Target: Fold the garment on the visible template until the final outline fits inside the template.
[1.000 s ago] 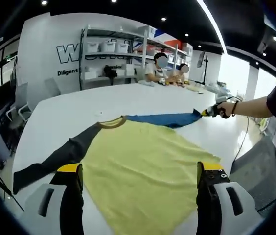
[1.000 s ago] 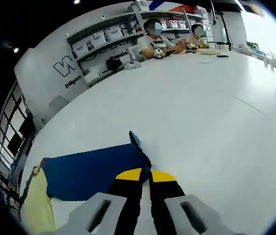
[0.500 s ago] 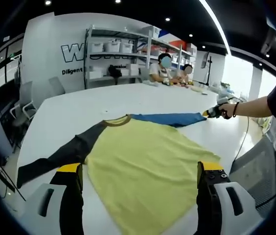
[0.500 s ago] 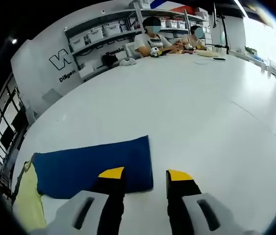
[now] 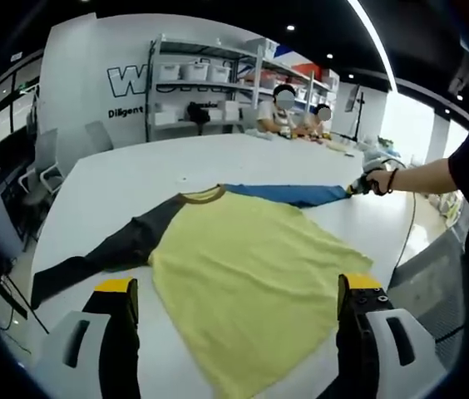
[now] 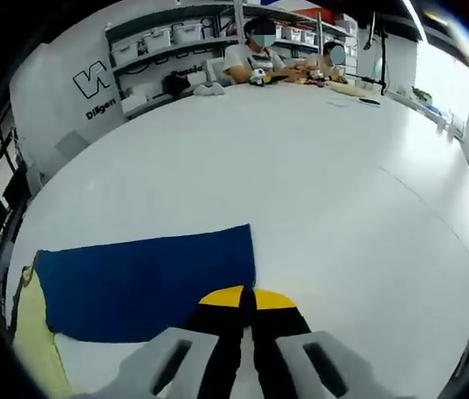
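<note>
Blue sleeve — right gripper clamped

White table; shirt spread flat on it.

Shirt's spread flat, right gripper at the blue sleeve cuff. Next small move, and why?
Probably lift the blue sleeve and carry it inward over the yellow body. The right gripper has its jaws together at the cuff edge, though an actual pinch isn't certain. The sleeve lies flat, stretched away from the body, like the dark sleeve. The left gripper is open over the hem.
</note>
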